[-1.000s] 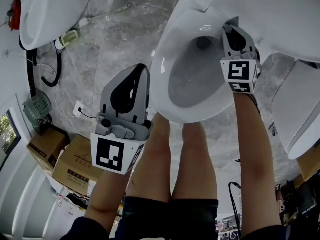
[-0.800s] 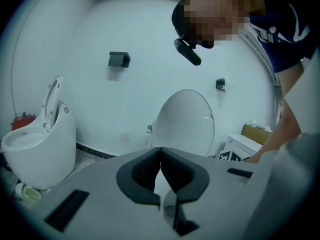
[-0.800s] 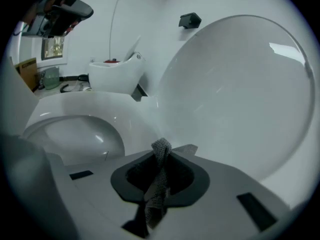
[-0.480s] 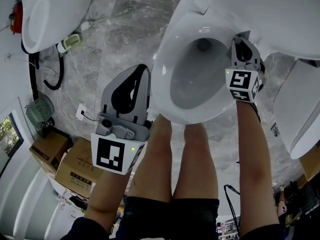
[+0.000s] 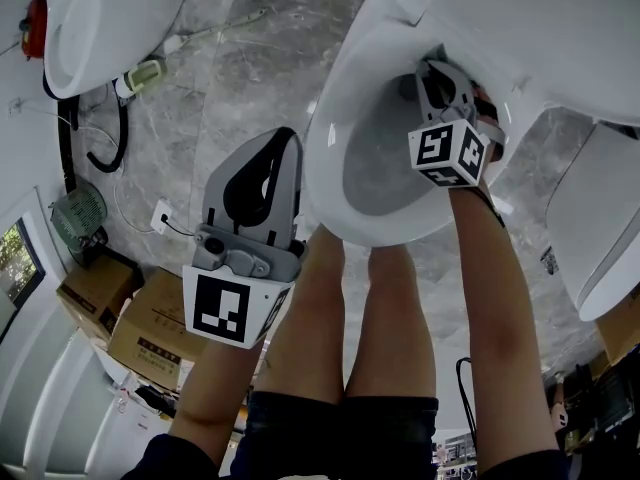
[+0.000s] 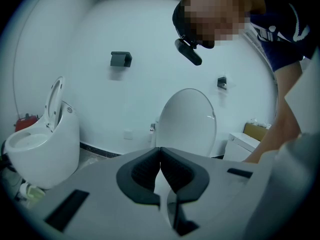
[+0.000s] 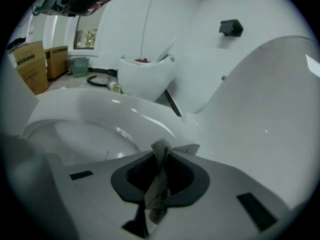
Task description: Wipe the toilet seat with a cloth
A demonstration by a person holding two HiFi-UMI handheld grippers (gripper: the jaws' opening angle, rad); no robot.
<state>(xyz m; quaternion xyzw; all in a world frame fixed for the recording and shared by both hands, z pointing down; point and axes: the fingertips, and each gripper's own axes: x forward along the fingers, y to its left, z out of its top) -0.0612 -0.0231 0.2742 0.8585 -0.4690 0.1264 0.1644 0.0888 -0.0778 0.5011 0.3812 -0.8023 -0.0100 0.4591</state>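
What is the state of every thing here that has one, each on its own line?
Left gripper: shut, holding nothing.
Right gripper: shut on the grey woven cloth.
Grey woven cloth: bunched, pinched between those jaws.
White toilet lid: raised.
Second white toilet's lid: raised.

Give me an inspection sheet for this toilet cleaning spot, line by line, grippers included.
Surface: grey marbled floor, glossy.
Job's things: white toilet, lid raised; grey mesh cloth, pinched.
Clutter: brown cardboard boxes and green basket-like item at left.
Grippers: right gripper shut on the cloth at the bowl's rear rim; left gripper shut, empty, beside the toilet.
Cables: black hose and white lead on the floor.
Surroundings: second white toilet at left.
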